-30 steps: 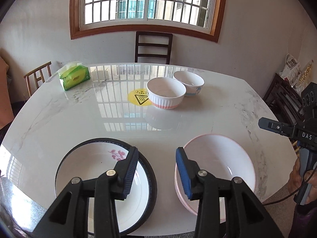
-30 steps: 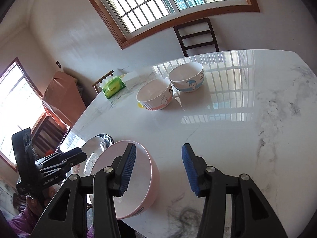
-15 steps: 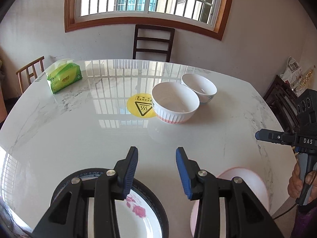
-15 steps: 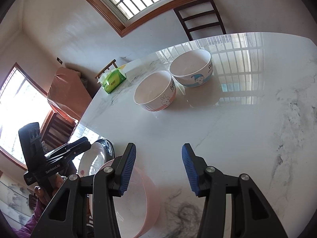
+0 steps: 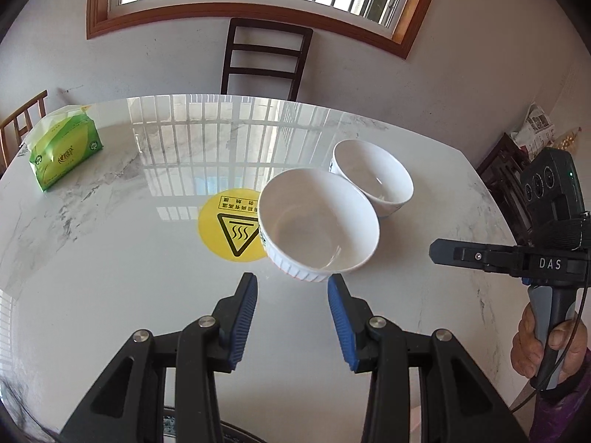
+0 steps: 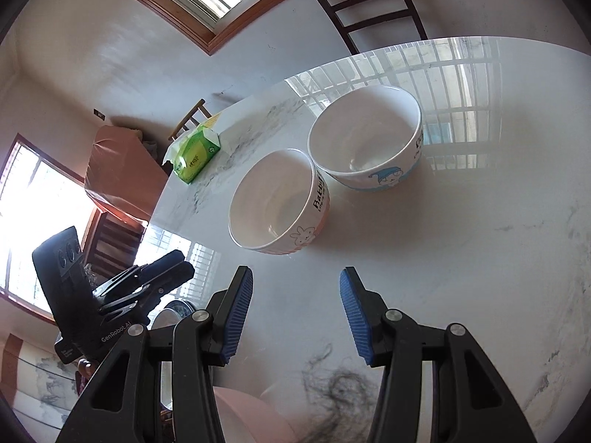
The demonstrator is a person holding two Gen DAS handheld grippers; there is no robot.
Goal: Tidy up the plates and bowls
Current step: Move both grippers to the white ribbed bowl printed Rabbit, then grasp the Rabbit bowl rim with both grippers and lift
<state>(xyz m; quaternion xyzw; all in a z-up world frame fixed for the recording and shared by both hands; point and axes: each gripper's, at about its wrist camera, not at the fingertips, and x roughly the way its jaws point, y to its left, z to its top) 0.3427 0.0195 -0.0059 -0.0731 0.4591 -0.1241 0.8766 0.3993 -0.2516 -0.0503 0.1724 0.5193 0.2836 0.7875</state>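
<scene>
Left wrist view
My left gripper (image 5: 291, 295): blue-padded jaws stand apart with nothing between them, over bare marble.
Bowls: two. The white ribbed ceramic bowl with a pink base (image 5: 318, 224) sits just ahead of my jaws beside the round yellow hot-surface sticker (image 5: 228, 222); the white ceramic bowl with blue print (image 5: 372, 176) touches it behind.
Plates: one dark rim (image 5: 236, 426) barely shows at the bottom edge.
Other: one green tissue pack (image 5: 62, 147) far left on the white marble table (image 5: 110, 258).

Right wrist view
My right gripper (image 6: 295, 295): jaws apart, empty.
Bowls: the same two, side by side, not nested.
Pink dish (image 6: 251, 417): one, at the near edge under my tool.

Progress: I judge nothing is stacked yet; nesting bowls and gathering plates remain.
</scene>
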